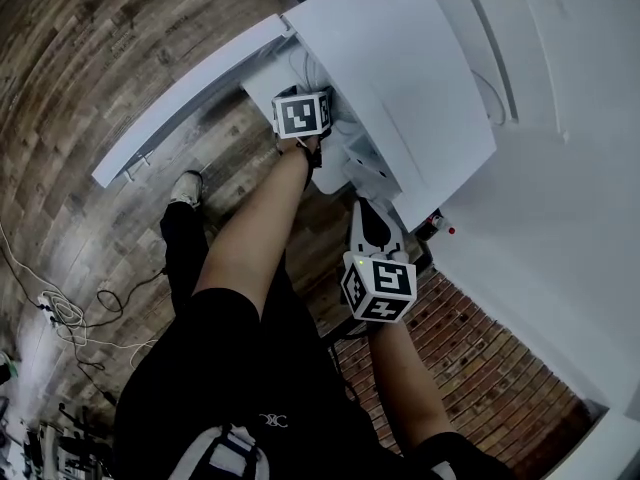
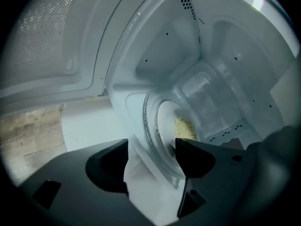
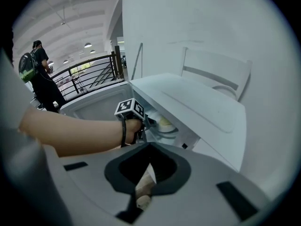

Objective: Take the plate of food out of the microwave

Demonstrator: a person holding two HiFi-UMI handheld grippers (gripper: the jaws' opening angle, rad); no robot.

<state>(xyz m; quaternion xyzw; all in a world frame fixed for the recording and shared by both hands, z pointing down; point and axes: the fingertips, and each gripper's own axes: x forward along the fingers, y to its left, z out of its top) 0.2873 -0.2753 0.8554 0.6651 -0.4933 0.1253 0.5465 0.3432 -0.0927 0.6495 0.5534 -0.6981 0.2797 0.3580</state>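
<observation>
Left gripper view: the microwave (image 2: 221,46) stands with its door (image 2: 51,41) swung wide to the left, and the cavity is in plain sight. Inside, the glass turntable (image 2: 149,126) carries the plate (image 2: 165,126), with a patch of yellow food (image 2: 186,128) on it; the plate is not yet touched. The left gripper (image 2: 151,152) hangs at the cavity mouth, jaws wide apart and empty, lined up on the plate's near edge. Judged step: the reach-in, before any grasp. The next move calls for going in over the white front sill (image 2: 141,182), getting one jaw under the plate's rim and one over it, without catching the turntable's rim, then closing and drawing out level so the food stays put. The right gripper (image 3: 146,173) waits outside and lower, jaws together or very nearly so; a pale sliver shows through the slit, identity unclear. Around: wood floor (image 1: 90,58), loose cables (image 1: 60,313), a bystander (image 3: 44,79) by a railing (image 3: 89,69), all well apart. Only the sill and the turntable's rim obstruct.
</observation>
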